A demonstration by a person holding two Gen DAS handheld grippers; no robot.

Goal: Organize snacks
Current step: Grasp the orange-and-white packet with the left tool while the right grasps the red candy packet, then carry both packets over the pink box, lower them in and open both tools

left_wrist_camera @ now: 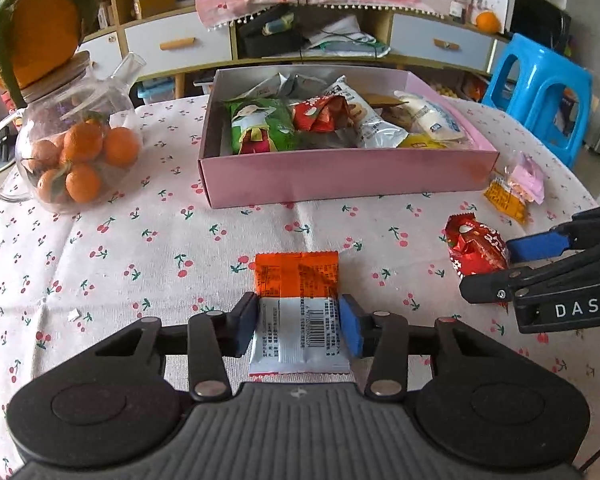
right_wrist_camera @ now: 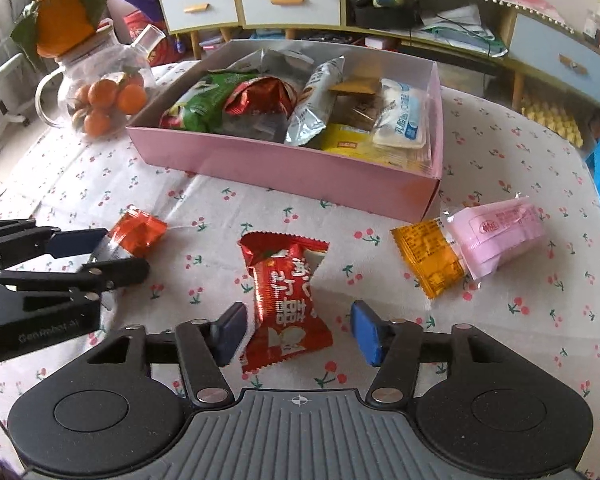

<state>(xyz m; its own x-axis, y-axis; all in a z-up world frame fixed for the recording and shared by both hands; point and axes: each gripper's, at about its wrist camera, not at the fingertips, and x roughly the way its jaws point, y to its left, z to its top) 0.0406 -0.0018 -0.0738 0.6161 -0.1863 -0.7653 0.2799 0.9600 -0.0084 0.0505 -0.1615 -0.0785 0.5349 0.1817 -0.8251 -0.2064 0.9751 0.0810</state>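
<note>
Gripping a flat, crinkly orange-and-white packet (left_wrist_camera: 298, 312) with a printed barcode, the left gripper (left_wrist_camera: 299, 326) has both pads pressed on its sides. Rightward, the right gripper (right_wrist_camera: 298, 332), marked "DAS", stands wide around a glossy red foil packet (right_wrist_camera: 286, 306) on the cherry-print tablecloth (right_wrist_camera: 500, 340), right pad apart from it.

Your right gripper (left_wrist_camera: 488, 276) hides the red packet's (left_wrist_camera: 476, 248) near end at four o'clock; its print blurs
</note>
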